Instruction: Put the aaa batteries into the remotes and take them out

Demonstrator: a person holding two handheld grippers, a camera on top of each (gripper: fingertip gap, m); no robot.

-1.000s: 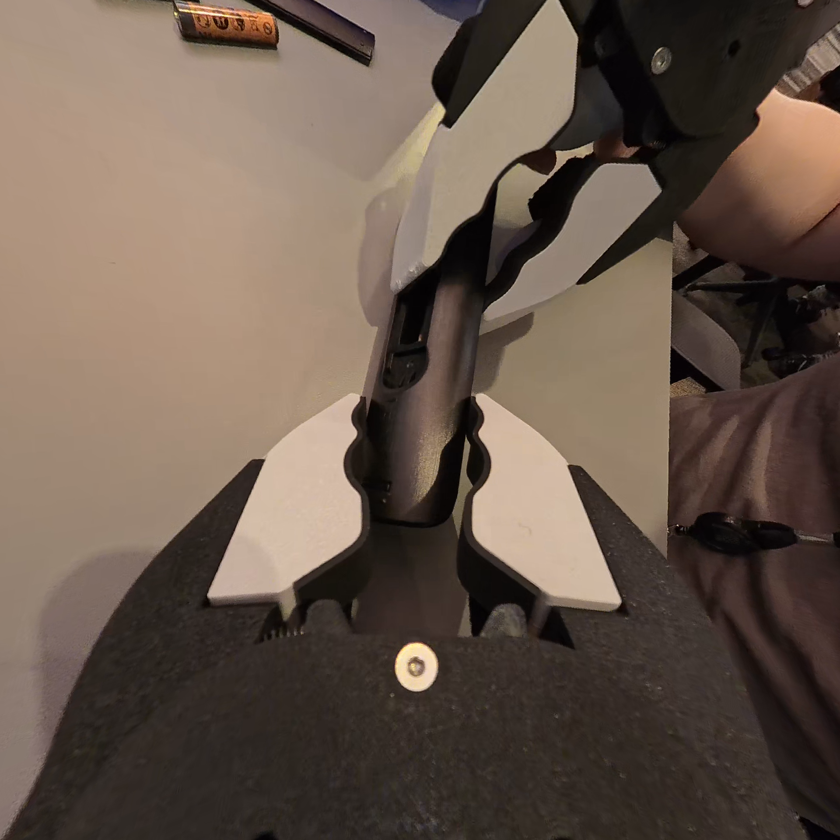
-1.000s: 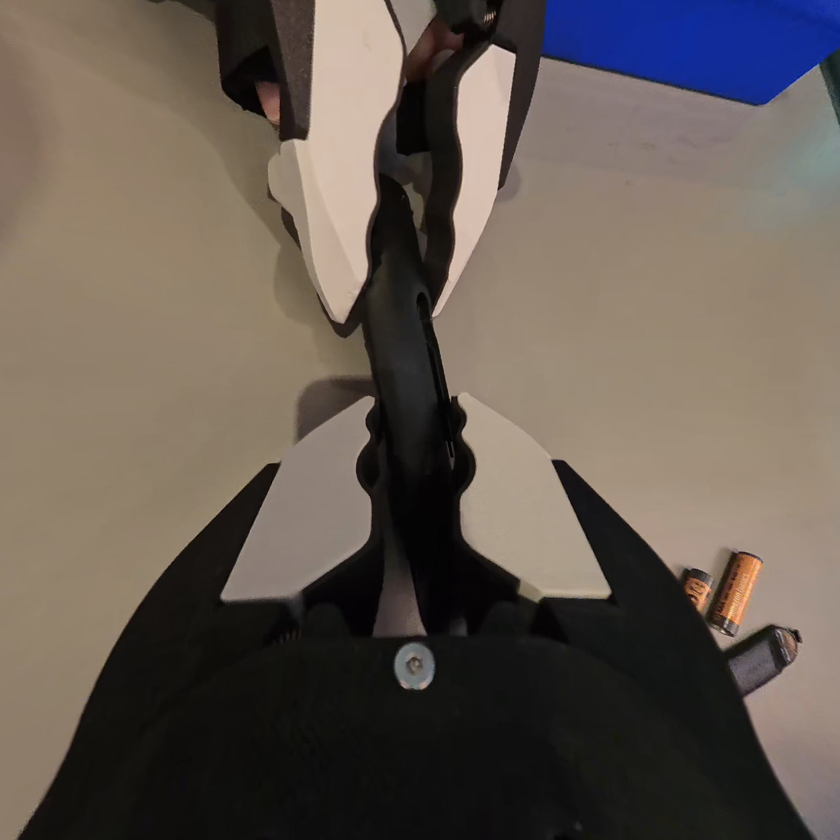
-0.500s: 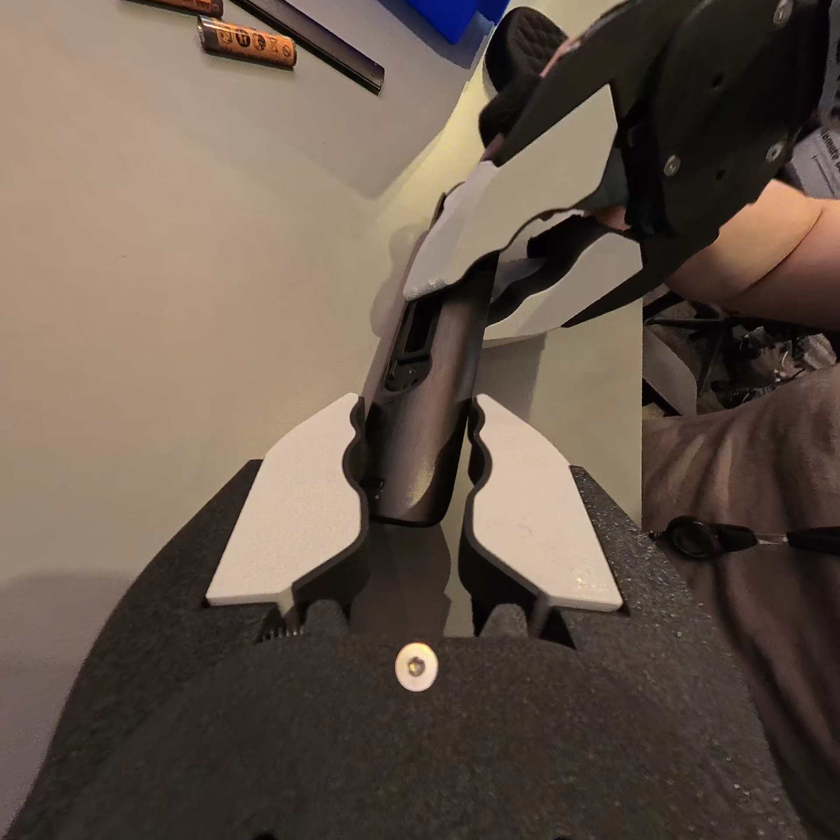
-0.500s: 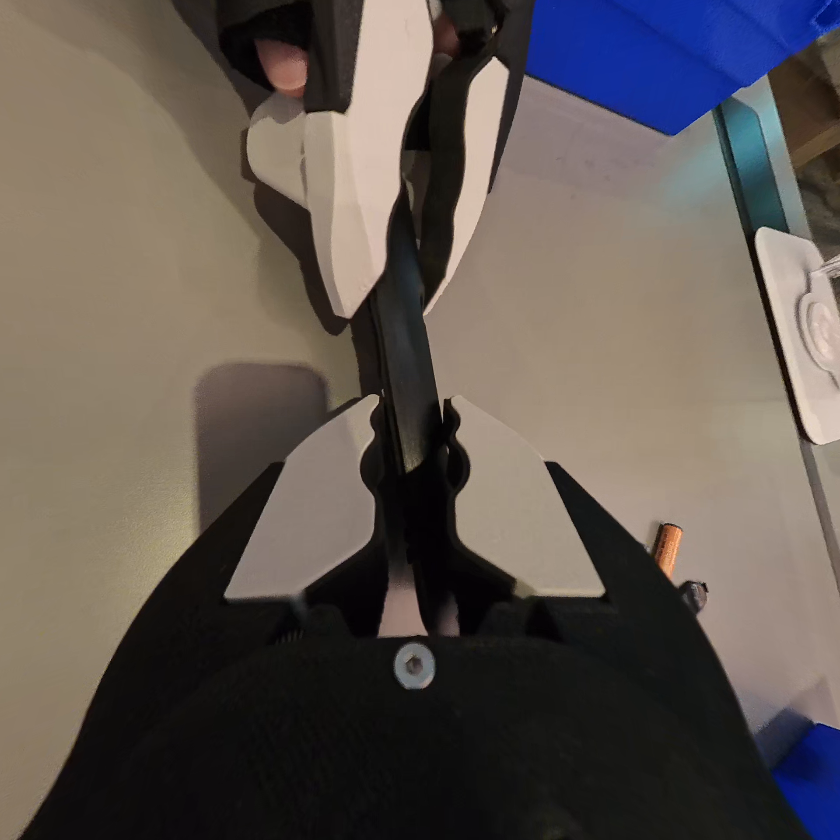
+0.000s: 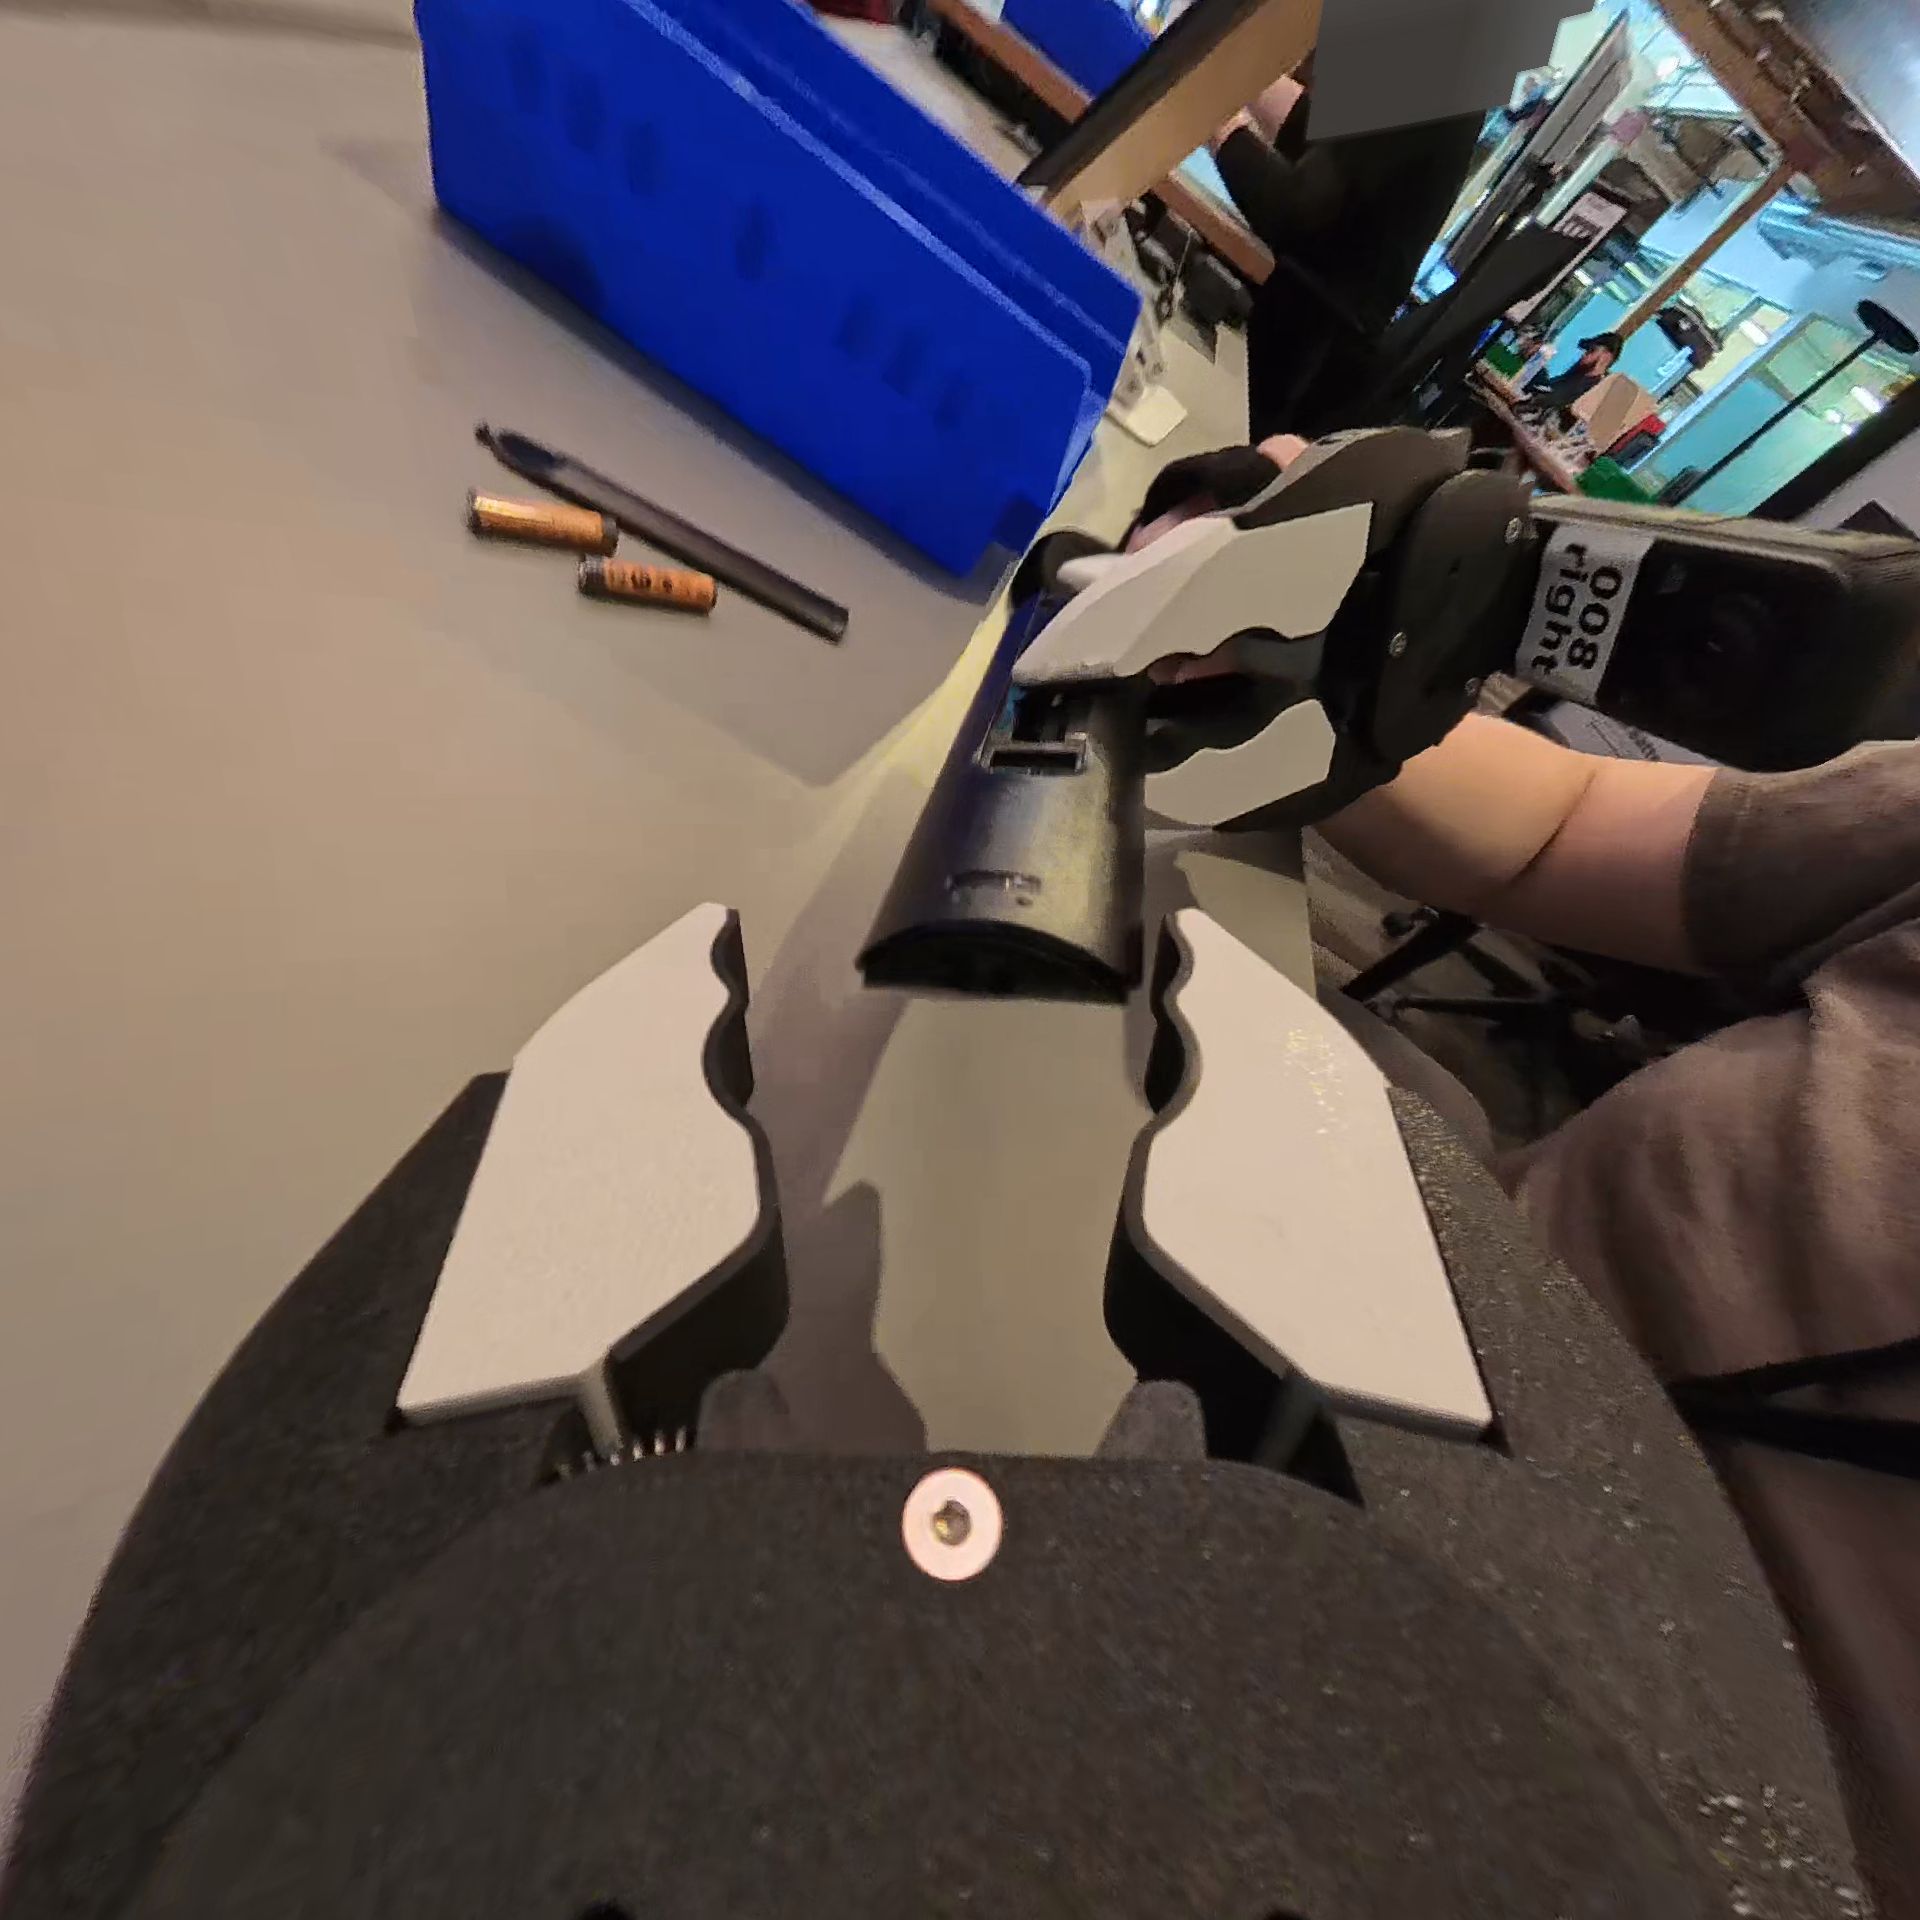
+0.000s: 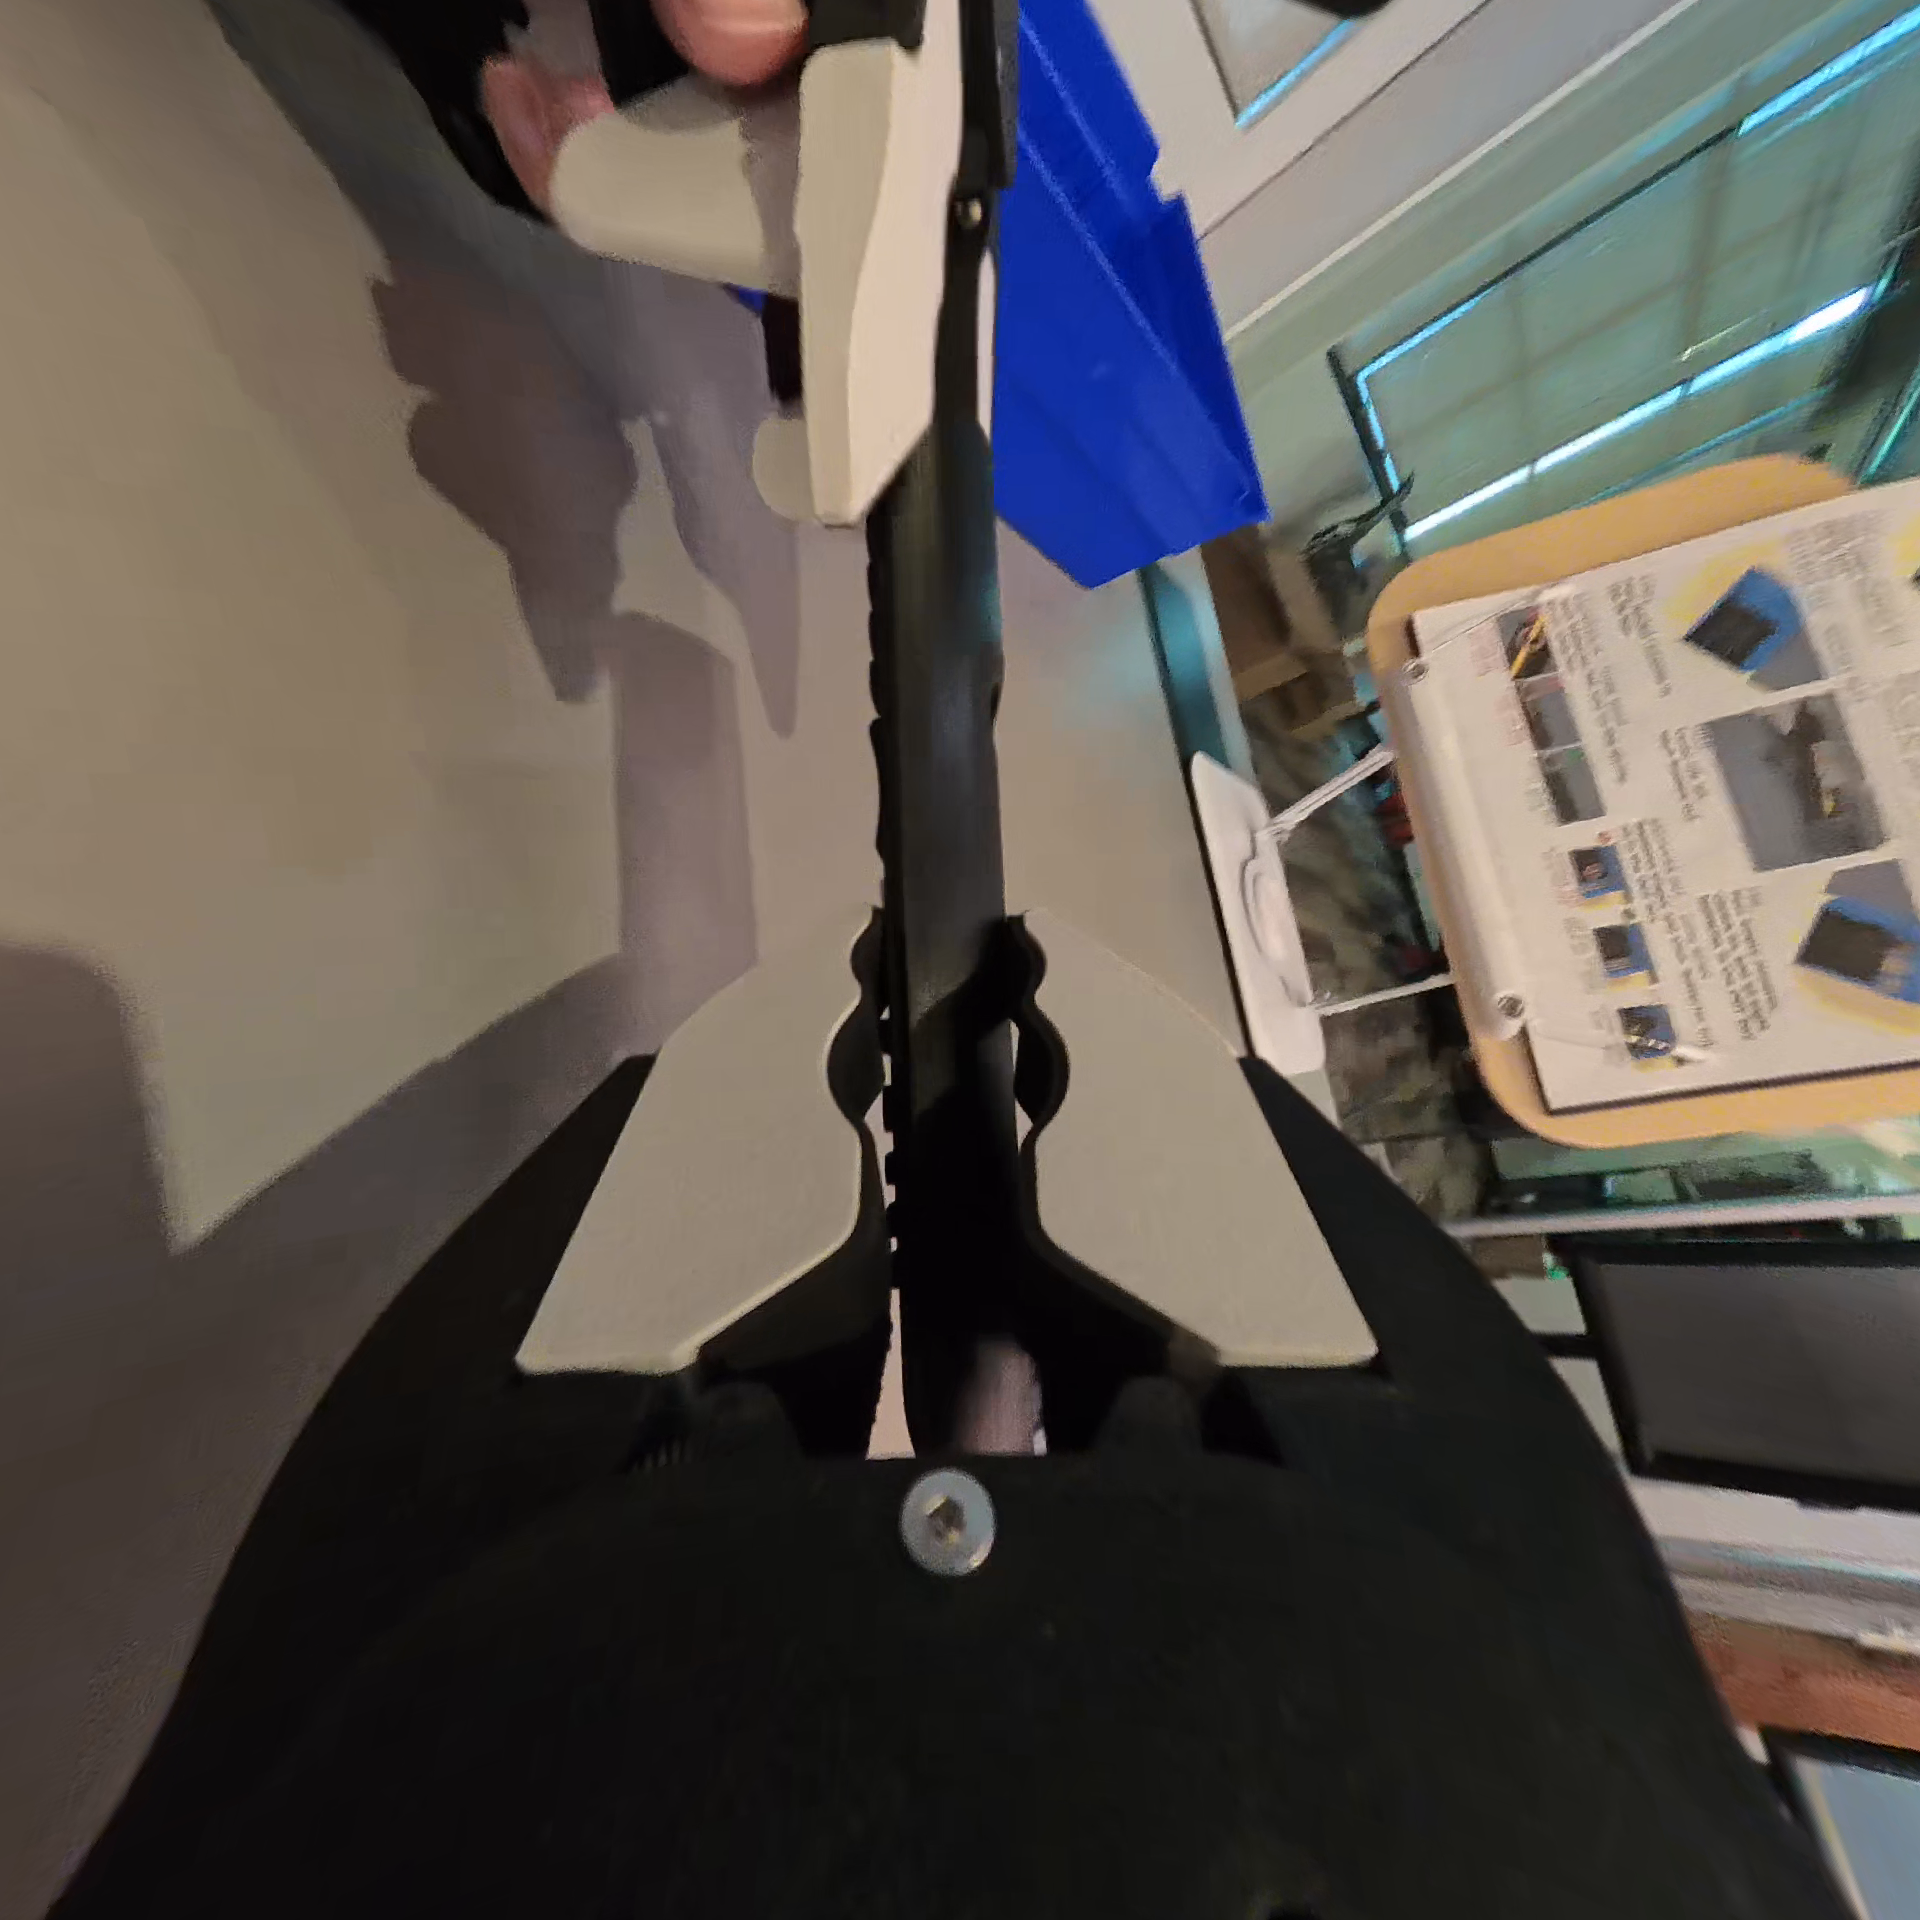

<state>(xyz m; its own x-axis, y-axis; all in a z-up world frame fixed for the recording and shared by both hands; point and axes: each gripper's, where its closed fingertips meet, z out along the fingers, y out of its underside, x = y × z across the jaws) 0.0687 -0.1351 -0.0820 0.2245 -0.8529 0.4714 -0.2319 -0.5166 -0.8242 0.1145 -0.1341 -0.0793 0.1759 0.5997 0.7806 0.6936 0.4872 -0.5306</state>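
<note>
In the left wrist view, the left gripper [image 5: 945,935] fills the lower frame with its pale fingers [image 5: 603,1174] spread wide and nothing between them. The black remote [image 5: 1013,883] has its near end just ahead of the fingertips, at mid-frame, clear of both. Its battery bay, facing up, is uncovered. Farther along, the right gripper [image 5: 1132,717] reaches in from the right edge and is clamped on the remote's far part.

The right wrist view shows the same grip from the other side: the right gripper [image 6: 945,914] is clenched on the remote [image 6: 940,748], which runs up the middle of the frame toward the left gripper [image 6: 883,499].

Beyond, at the upper left of the left wrist view, two batteries [image 5: 540,520] lie on the grey table [image 5: 260,779] beside a thin dark strip [image 5: 665,530]. A blue bin [image 5: 748,260] stands behind them.
</note>
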